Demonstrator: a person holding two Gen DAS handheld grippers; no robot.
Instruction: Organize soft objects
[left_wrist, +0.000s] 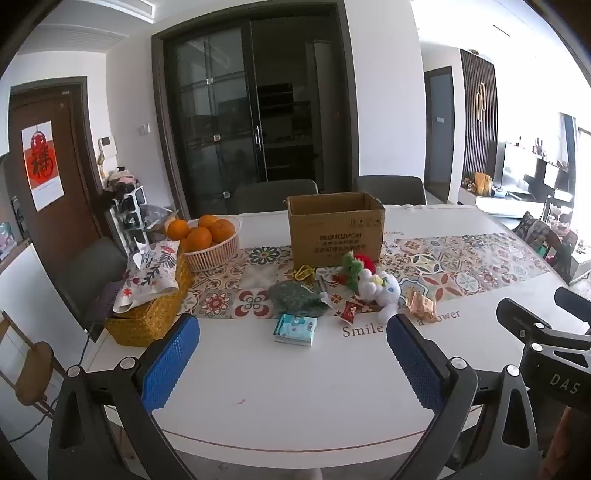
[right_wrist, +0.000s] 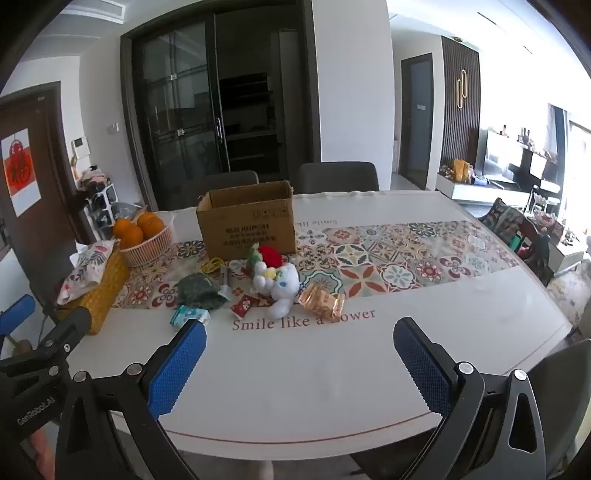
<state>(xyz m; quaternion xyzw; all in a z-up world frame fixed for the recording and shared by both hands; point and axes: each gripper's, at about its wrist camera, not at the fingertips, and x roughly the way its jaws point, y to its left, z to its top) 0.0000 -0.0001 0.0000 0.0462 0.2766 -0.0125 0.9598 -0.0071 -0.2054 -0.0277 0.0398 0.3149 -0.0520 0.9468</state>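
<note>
A white plush toy (left_wrist: 380, 291) (right_wrist: 282, 288) lies mid-table beside a red and green plush (left_wrist: 356, 267) (right_wrist: 264, 256). A green cloth pouch (left_wrist: 295, 299) (right_wrist: 199, 291) and a tissue pack (left_wrist: 295, 329) (right_wrist: 190, 316) lie to their left. An open cardboard box (left_wrist: 334, 229) (right_wrist: 247, 221) stands behind them. My left gripper (left_wrist: 291, 360) is open and empty above the table's near edge. My right gripper (right_wrist: 299, 363) is open and empty, to the right of the left one.
A basket of oranges (left_wrist: 210, 240) (right_wrist: 142, 236) and a yellow woven basket (left_wrist: 151, 314) (right_wrist: 101, 295) with a patterned cloth stand at the left. A gold snack packet (left_wrist: 421, 304) (right_wrist: 321, 301), a red packet (left_wrist: 351, 310) (right_wrist: 243, 306) and a yellow clip (left_wrist: 303, 273) lie nearby. Chairs surround the table.
</note>
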